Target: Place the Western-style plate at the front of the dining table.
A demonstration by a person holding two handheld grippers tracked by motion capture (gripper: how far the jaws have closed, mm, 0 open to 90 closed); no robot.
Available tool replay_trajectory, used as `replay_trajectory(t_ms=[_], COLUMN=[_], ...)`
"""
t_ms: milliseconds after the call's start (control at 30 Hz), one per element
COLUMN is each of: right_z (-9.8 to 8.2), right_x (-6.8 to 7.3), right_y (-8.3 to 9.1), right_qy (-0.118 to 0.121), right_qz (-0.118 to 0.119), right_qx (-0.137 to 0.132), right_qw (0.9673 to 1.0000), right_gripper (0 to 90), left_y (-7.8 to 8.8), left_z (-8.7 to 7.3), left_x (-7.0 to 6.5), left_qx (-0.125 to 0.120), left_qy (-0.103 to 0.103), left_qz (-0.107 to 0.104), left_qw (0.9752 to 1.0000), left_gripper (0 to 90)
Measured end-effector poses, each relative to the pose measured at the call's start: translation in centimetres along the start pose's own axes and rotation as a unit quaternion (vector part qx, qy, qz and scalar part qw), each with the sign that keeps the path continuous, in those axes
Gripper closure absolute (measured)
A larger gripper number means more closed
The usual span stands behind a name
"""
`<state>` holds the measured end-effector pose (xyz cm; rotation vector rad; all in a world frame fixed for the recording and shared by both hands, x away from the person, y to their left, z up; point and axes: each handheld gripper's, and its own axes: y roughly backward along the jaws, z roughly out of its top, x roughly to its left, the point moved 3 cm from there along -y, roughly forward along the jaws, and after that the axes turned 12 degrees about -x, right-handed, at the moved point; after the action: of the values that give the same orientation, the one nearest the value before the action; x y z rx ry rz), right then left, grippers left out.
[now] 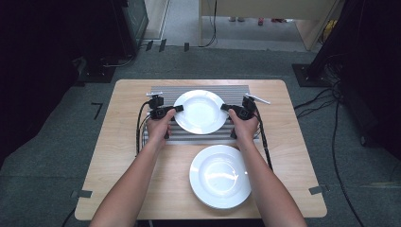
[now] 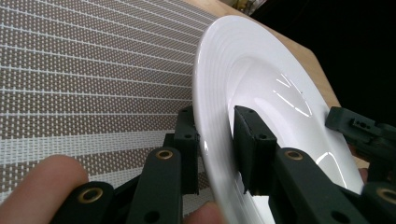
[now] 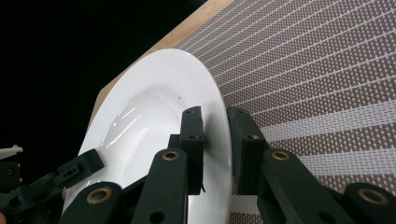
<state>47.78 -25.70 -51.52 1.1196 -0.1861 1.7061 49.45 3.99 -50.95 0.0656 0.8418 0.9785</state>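
A white deep plate [image 1: 200,111] hangs just above a striped woven placemat [image 1: 198,90], held from both sides. My left gripper [image 1: 178,109] is shut on its left rim, and my right gripper [image 1: 223,107] is shut on its right rim. In the left gripper view the plate [image 2: 261,88] stands edge-on, its rim pinched by the left gripper [image 2: 215,144], with the other gripper's jaw across the bowl. In the right gripper view the right gripper [image 3: 215,135] clamps the rim of the plate [image 3: 154,107] over the mat [image 3: 317,84].
A second white plate [image 1: 220,176] lies on the bare wooden table [image 1: 123,156] near the front edge, right of centre. Black cables [image 1: 140,123] trail from both grippers over the table. Dark equipment and cables stand on the grey floor around the table.
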Motion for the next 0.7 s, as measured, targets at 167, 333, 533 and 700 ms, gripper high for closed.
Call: replay_trajectory(t_ms=[167,333,533,700], right_z=[-0.2,-0.3,-0.2,0.1], right_x=[-0.3,-0.5,-0.8,-1.0], right_y=[-0.7,-1.1,-1.5,-1.6], right_qy=[0.014,0.014,0.005,0.013], right_qz=[-0.015,-0.021,-0.021,-0.018], right_qx=[-0.004,-0.002,-0.003,-0.013], right_qw=[0.9998,0.9997,0.9998,0.9997], right_gripper=[77.2,77.5,78.2,77.5], left_y=[-0.6,-1.3,-1.8,-2.1], left_z=[0.1,-0.3,0.0,0.2], left_x=[0.2,0.5,0.7,0.3], left_qx=[0.007,0.017,0.024,0.026], left_qy=[-0.009,-0.024,-0.028,-0.03], left_qz=[0.014,0.032,0.038,0.037], left_qw=[0.9998,0.9991,0.9986,0.9985], left_gripper=[71.7,69.9,69.3,69.4])
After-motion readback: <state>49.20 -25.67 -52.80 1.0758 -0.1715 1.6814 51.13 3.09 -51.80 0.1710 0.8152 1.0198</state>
